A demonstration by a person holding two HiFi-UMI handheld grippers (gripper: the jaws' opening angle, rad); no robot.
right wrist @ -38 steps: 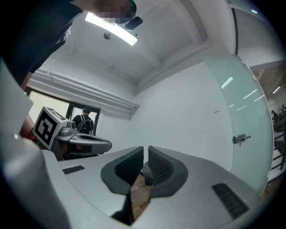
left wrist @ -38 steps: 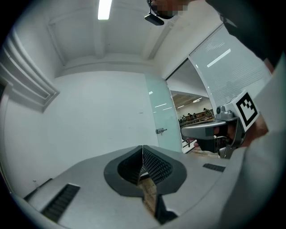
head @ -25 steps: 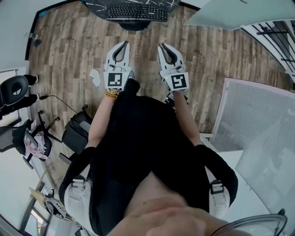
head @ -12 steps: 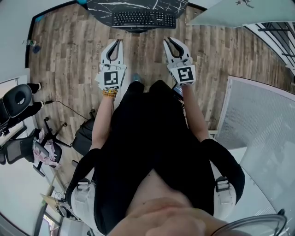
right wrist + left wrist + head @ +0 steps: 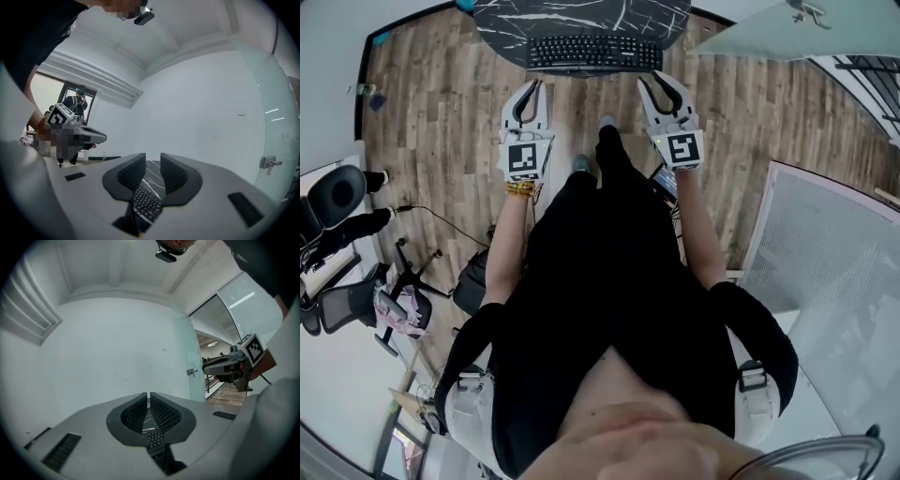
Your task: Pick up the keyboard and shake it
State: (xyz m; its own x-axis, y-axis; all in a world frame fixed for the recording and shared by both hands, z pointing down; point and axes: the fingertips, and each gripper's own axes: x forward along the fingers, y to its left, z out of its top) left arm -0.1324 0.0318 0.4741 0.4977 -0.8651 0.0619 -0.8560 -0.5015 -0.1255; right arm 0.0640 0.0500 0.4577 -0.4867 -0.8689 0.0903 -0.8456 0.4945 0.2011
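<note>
left gripper (image 5: 532, 87): jaws together, nothing held | right gripper (image 5: 661, 82): jaws slightly apart, have just been opening, nothing between the pads | keyboard (image 5: 593, 52): flat on the dark marbled table (image 5: 502, 23), just ahead of both grippers' tips, not touched by either

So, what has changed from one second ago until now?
The left gripper and the right gripper moved forward, close to the keyboard, as the person stepped up to the table. The right gripper's jaws have just been opening, nothing between them. The left gripper stayed shut and empty; the keyboard still lies on the table, untouched.
</note>
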